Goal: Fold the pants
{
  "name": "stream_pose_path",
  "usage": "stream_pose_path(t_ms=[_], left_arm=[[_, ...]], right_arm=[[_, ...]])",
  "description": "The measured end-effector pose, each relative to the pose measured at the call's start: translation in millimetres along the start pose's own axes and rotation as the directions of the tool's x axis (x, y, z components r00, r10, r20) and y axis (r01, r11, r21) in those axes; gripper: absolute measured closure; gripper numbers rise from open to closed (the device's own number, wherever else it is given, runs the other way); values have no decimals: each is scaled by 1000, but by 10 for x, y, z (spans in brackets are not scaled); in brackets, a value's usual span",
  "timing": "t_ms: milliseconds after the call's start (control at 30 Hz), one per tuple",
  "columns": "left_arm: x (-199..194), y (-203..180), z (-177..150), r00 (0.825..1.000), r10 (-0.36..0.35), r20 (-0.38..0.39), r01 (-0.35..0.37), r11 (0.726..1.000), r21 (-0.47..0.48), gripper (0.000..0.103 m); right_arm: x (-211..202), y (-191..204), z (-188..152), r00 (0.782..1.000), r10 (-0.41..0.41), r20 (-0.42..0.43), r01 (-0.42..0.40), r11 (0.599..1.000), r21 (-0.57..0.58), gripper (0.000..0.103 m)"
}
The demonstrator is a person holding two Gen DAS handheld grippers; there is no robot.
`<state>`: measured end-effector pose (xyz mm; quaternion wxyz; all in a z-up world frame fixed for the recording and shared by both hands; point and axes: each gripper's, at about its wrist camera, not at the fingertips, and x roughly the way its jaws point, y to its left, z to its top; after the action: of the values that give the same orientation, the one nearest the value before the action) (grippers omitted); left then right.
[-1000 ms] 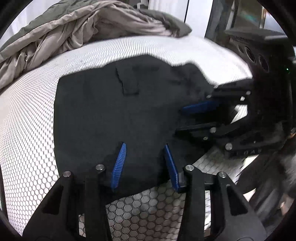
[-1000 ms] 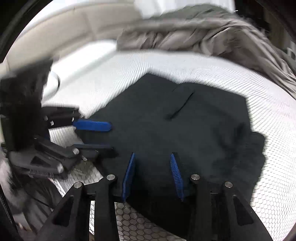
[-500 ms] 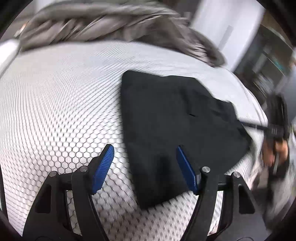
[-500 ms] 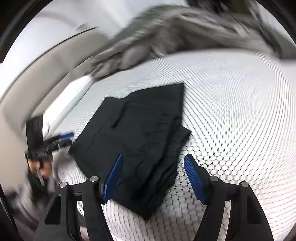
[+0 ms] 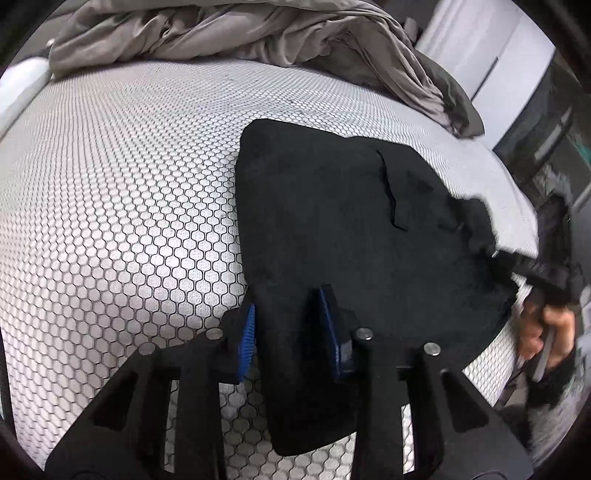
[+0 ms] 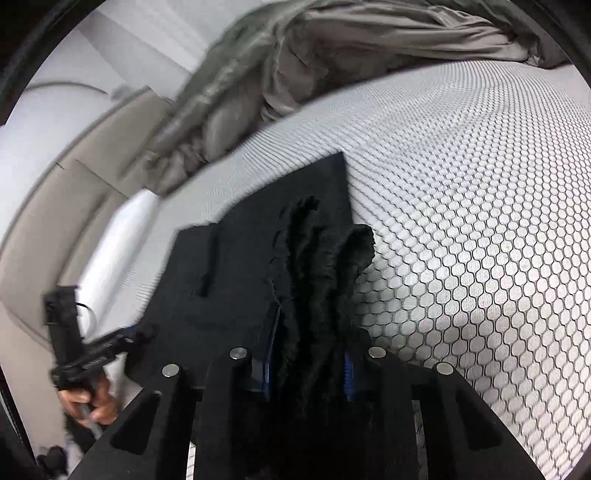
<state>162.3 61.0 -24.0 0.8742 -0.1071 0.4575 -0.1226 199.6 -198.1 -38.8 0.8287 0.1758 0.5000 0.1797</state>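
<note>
Pants: black pants (image 5: 343, 221), folded into a flat dark shape, lay right of centre in the left wrist view on the bed; in the right wrist view they (image 6: 255, 251) filled the lower middle of the frame.
Bed: a mattress (image 5: 122, 192) with a white cover printed in black hexagons spread over the left and centre of the left wrist view.
Left hand-held gripper: the left hand-held gripper (image 5: 290, 332) sat at lower centre of its own view, its jaws closing, with the near edge of the pants between the blue pads (image 5: 246, 338); both pads lay against the cloth.
Right hand-held gripper: the right hand-held gripper (image 6: 308, 365) sat at lower centre of its own view, its jaws closing, clamped on a bunched, raised ridge of the pants standing up between the fingers.
Other views of the tools: the right tool appeared blurred at the right edge of the left wrist view, gripped by a hand (image 5: 546, 336); the left tool and its hand (image 6: 90, 400) appeared at lower left of the right wrist view.
Bedding: a rumpled grey-brown duvet (image 5: 229, 33) lay heaped along the top of the left wrist view.
</note>
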Motion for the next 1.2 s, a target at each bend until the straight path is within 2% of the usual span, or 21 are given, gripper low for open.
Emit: stream_pose_path(t_ms=[67,233,333,467,567,700,733,833,867,967,1033,1100,1133,1200], left_arm=[[-15,-24,-19,1000,9,10,-9,1000,13,74],[12,-103,-41,999,49,20,-50,997,51,74],[84,-176,72,997,75,20,-76,995,60,74],[206,-235,266,993,116,27,-117,990,72,74],[268,-222,332,992,119,37,-121,991,52,74],[209,-272,309,988,142,62,-146,986,76,73],[163,-274,265,986,155,65,-161,983,86,71],[38,-273,167,983,160,87,-169,980,105,70],[2,-260,117,984,154,92,-164,981,107,66],[-103,-230,-40,987,139,84,-147,984,104,53],[-115,-226,-126,988,137,70,-143,984,105,53],[-115,-237,-159,989,129,68,-136,985,106,53],[-102,-248,-158,990,128,67,-134,985,108,53],[-65,-270,-156,989,132,64,-138,984,110,53]], right_arm=[[44,-99,-35,1000,-11,-27,13,999,38,73],[-37,-135,-89,1000,1,-11,0,999,36,73],[-71,-174,-119,1000,-3,2,2,999,52,73],[63,-130,40,999,-30,28,28,998,64,73],[136,-98,136,997,-63,41,60,996,69,73],[139,-18,179,993,-118,12,117,992,39,58],[93,14,169,991,-130,15,130,991,18,56],[-104,111,67,984,-171,48,174,982,-72,43],[-160,136,18,983,-177,59,182,978,-104,38],[-319,133,-188,982,-181,55,188,963,-191,37],[-423,20,-278,988,-145,55,152,975,-160,41],[-510,-95,-269,996,-68,62,73,993,-90,52],[-545,-141,-237,997,-24,74,28,998,-56,52],[-533,-190,-162,996,11,86,-9,1000,-19,52]])
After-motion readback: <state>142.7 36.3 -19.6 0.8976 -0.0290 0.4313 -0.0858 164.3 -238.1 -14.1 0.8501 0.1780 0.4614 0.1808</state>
